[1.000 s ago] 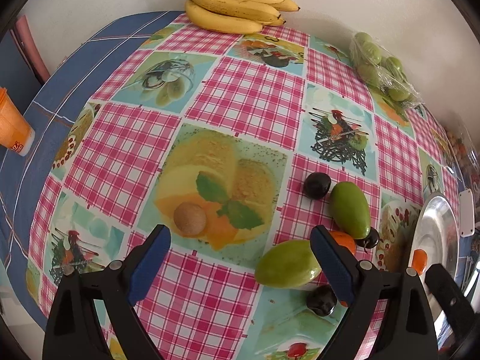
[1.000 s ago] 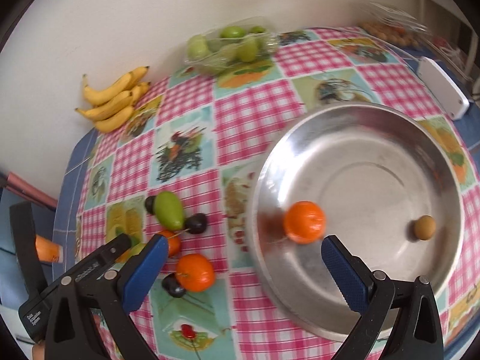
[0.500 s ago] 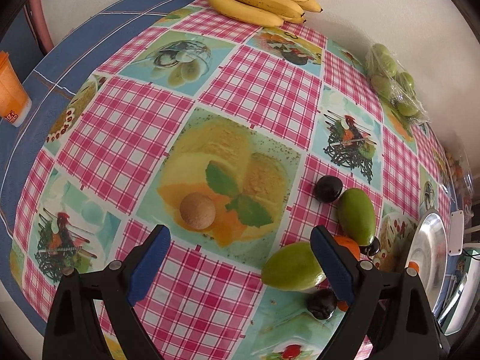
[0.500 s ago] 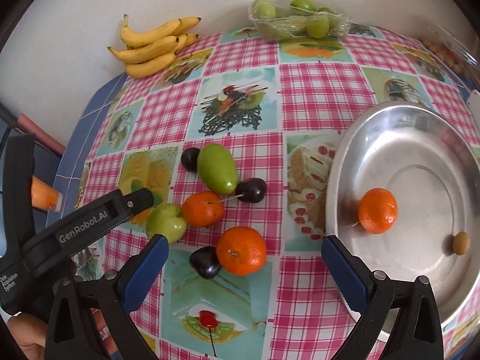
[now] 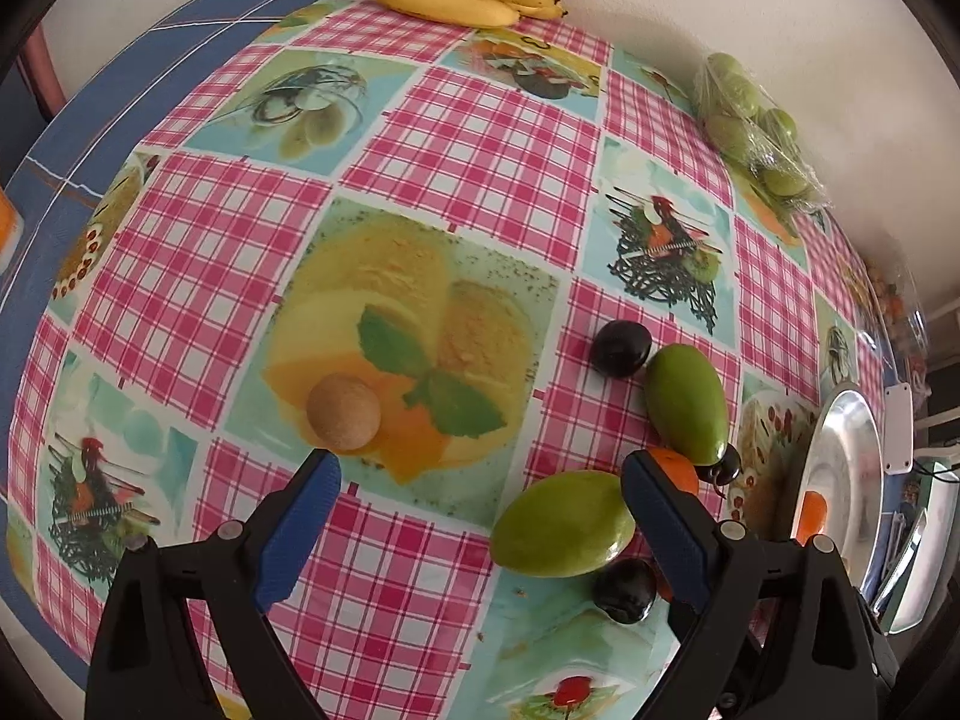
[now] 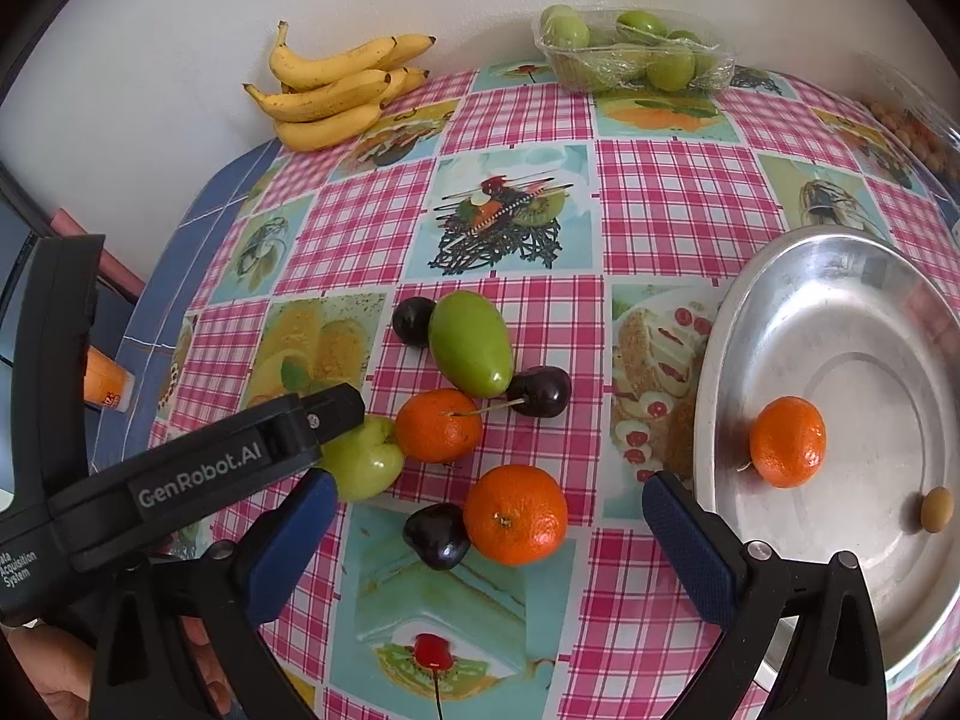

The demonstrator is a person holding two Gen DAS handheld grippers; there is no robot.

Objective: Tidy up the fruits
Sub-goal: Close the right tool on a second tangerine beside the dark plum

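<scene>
A cluster of loose fruit lies mid-table: two oranges [image 6: 515, 513] [image 6: 438, 425], a green mango [image 6: 471, 343], a green apple-like fruit [image 6: 363, 459], and dark plums [image 6: 436, 535]. A steel plate [image 6: 780, 276] at the right holds an orange [image 6: 787, 441] and a small brown fruit [image 6: 936, 509]. My right gripper [image 6: 489, 546] is open, just in front of the nearest orange and plum. My left gripper [image 5: 480, 531] is open; a small brown fruit [image 5: 343, 412] sits beyond its left finger, and the green fruit [image 5: 563, 531] lies against its right finger.
A banana bunch [image 6: 336, 93] and a wrapped tray of green fruit [image 6: 630, 51] stand at the back by the wall. An orange cup [image 6: 103, 381] stands at the left edge. A bag of small fruit [image 6: 912, 132] lies at the far right.
Both grippers have moved in closer to the fruit. The right one swung left, away from the plate towards the loose fruit cluster. Both stay open.
</scene>
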